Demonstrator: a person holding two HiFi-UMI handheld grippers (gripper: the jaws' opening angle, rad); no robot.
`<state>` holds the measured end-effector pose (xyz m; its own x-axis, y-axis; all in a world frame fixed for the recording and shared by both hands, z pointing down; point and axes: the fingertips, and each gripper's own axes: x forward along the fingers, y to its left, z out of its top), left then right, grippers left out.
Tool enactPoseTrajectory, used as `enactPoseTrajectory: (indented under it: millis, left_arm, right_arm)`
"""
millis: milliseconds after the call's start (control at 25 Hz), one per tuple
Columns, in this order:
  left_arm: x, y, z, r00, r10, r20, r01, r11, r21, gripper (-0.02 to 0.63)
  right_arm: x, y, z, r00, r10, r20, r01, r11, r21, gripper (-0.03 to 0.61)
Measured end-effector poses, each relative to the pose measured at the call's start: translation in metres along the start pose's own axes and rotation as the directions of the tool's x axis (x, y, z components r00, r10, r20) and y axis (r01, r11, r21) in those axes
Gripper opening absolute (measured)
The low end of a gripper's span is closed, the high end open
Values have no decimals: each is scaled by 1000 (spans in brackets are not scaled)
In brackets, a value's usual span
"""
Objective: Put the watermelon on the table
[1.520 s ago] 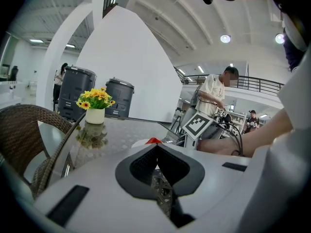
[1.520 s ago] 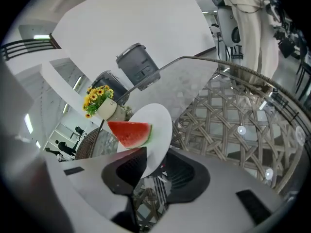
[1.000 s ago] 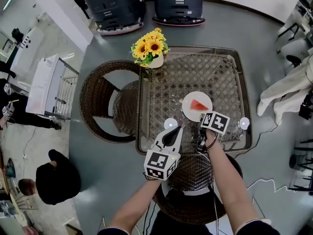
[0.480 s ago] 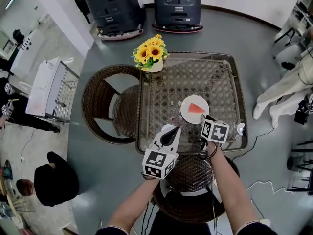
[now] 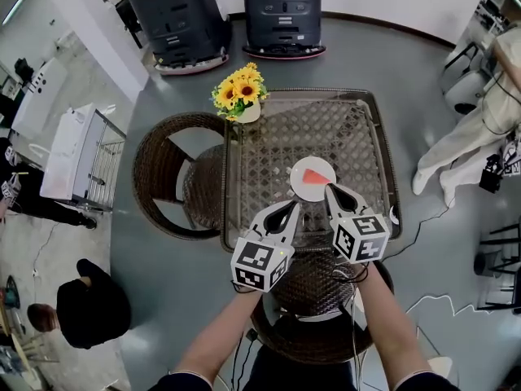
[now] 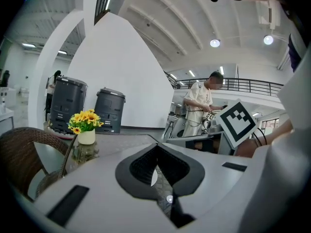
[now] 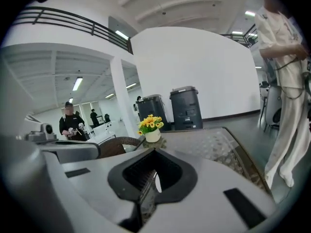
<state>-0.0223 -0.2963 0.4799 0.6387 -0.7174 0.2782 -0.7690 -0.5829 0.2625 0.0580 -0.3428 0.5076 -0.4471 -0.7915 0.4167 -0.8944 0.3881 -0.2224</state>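
A red watermelon slice (image 5: 316, 175) lies on a white plate (image 5: 298, 186) on the glass-topped wicker table (image 5: 269, 129), near its front right. My right gripper (image 5: 330, 189) hovers just short of the plate's near edge and points at it. Its jaws are closing and stand shut with nothing between them (image 7: 152, 179). My left gripper (image 5: 291, 208) hangs left of the plate over the table's front edge, also shut and empty (image 6: 155, 168). Neither gripper touches the plate.
A vase of sunflowers (image 5: 238, 94) stands at the table's far left corner. One wicker chair (image 5: 167, 173) is to the left of the table and another (image 5: 313, 300) is under my arms. Two dark machines (image 5: 183, 15) stand behind. People stand at the lower left (image 5: 89, 304) and at the right (image 5: 480, 133).
Both grippers have risen toward the camera, the right one much more. The right gripper has left the plate's near edge, turned to point forward, and shut. The plate with the slice stays on the table.
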Motion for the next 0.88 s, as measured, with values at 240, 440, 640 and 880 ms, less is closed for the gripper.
enactPoseTrajectory:
  millis: [240,440,640,880]
  left_arm:
    - [-5,-22,16,998,-60,-2,60,998,16,5]
    - [-10,-35,25,996,-94,-1,94,995,23,5]
    - [-15,-38,30,994,-106,5,106,994,29,5]
    - [-16,-41,28,994,-110,2,110,994,28,5]
  right_arm:
    - [-39,27,29,992,70,101,-62,995,-76,5]
    - [-62,41,42,984,100,151,-85,991,-101,5]
    - [-75,49,42,980,110,167,-90,989,-118,5]
    - [-79,52,41,978,124,170,-98,984,-150,5]
